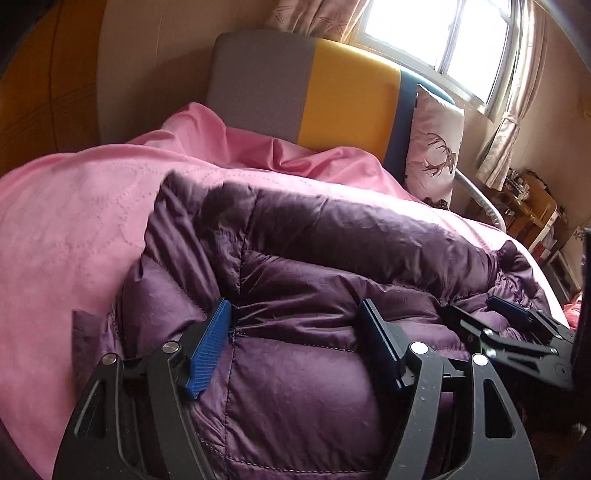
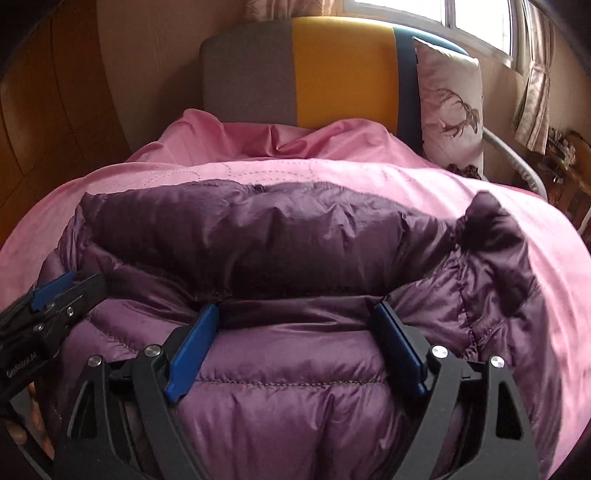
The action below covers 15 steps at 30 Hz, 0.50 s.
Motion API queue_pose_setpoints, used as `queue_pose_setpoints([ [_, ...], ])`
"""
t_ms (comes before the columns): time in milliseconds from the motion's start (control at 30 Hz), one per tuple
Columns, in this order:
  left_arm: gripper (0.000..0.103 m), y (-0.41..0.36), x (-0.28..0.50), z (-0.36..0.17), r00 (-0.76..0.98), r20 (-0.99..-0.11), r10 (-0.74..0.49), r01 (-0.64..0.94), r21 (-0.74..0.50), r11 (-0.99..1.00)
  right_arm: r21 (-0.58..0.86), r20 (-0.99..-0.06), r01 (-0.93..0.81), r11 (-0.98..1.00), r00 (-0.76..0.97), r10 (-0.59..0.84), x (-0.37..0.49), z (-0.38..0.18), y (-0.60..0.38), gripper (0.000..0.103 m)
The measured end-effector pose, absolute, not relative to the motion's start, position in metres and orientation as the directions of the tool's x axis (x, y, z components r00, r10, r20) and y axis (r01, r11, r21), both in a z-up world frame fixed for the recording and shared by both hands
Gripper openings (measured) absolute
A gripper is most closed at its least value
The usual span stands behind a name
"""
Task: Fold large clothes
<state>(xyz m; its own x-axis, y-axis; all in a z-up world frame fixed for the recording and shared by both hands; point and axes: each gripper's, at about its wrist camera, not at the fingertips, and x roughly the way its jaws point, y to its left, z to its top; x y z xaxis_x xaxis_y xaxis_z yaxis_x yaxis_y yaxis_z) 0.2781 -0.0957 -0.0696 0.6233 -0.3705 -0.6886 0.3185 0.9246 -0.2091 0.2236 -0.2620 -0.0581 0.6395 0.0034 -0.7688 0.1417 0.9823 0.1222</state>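
A purple quilted down jacket [image 1: 332, 240] [image 2: 258, 229] lies folded in puffy layers on a pink bedspread [image 1: 74, 221] [image 2: 369, 173]. My left gripper [image 1: 295, 310] hovers over the jacket's near left part. Its blue pads stand wide apart, and the fabric bulges between them without being pinched. My right gripper [image 2: 297, 310] stands open the same way over the near middle fold. Each gripper shows in the other's view: the right gripper [image 1: 517, 321] at the far right, the left gripper [image 2: 55, 291] at the far left. A loose dark flap [image 2: 491, 229] of the jacket sticks up on the right.
A grey, yellow and blue headboard [image 1: 314, 92] [image 2: 332, 74] stands behind the bed, with a deer-print pillow [image 1: 436, 147] [image 2: 450, 110] leaning on it. A window with curtains [image 1: 443, 33] is at the back right. A wooden wardrobe [image 2: 55, 129] is on the left and cluttered furniture [image 1: 532, 206] on the right.
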Motion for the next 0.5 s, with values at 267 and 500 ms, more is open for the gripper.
queue_pose_setpoints([
  [267, 0.070, -0.097, 0.281, -0.086, 0.618, -0.690, -0.376, 0.311, -0.224, 0.923, 0.171, -0.791, 0.147, 0.974, 0.610, 0.047, 0.237, -0.088, -0.277, 0.086],
  [500, 0.070, -0.093, 0.270, -0.067, 0.608, -0.709, -0.358, 0.302, -0.211, 0.930, 0.167, -0.799, 0.130, 0.977, 0.598, 0.057, 0.222, -0.058, -0.285, 0.088],
])
